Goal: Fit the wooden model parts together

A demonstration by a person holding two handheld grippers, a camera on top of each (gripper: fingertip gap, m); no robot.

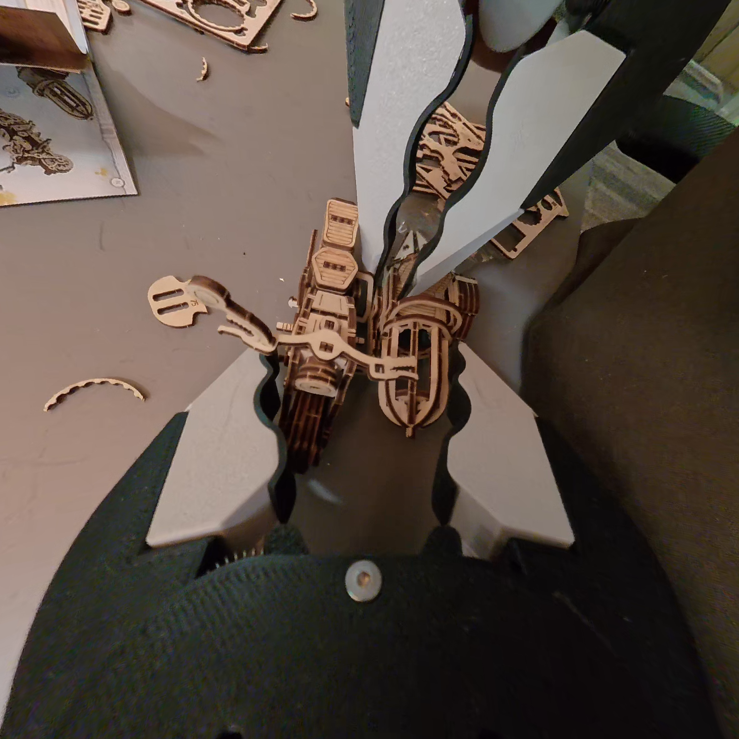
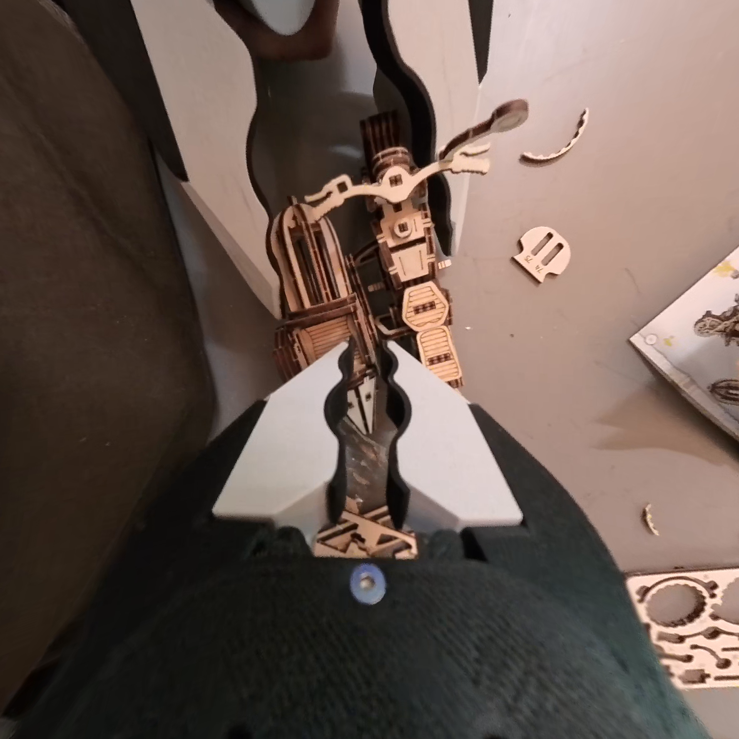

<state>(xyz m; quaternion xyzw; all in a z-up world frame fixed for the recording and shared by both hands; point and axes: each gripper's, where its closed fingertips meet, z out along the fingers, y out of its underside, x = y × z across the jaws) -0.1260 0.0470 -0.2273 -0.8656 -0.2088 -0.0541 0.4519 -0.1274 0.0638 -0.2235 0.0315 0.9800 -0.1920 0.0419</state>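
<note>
A wooden motorcycle model with a sidecar (image 1: 328, 320) stands on the grey table (image 1: 200, 200). My left gripper (image 1: 364, 380) straddles its front. One finger presses the front wheel and the other the sidecar nose, so it grips the model. My right gripper (image 2: 370, 348) comes from the model's (image 2: 404, 256) rear and is nearly closed on a thin wooden part (image 2: 366, 384) between the bike and the sidecar. The right gripper also shows in the left wrist view (image 1: 394, 276). A left gripper finger (image 2: 224, 200) shows in the right wrist view.
A round slotted part (image 1: 172, 304) and a curved toothed strip (image 1: 94, 392) lie loose to the left. An instruction sheet (image 1: 52, 132) and cut-out wooden sheets (image 1: 224, 20) (image 1: 448, 156) lie around. Brown fabric (image 1: 640, 400) borders the table edge. My left and right fingertips are right by each other.
</note>
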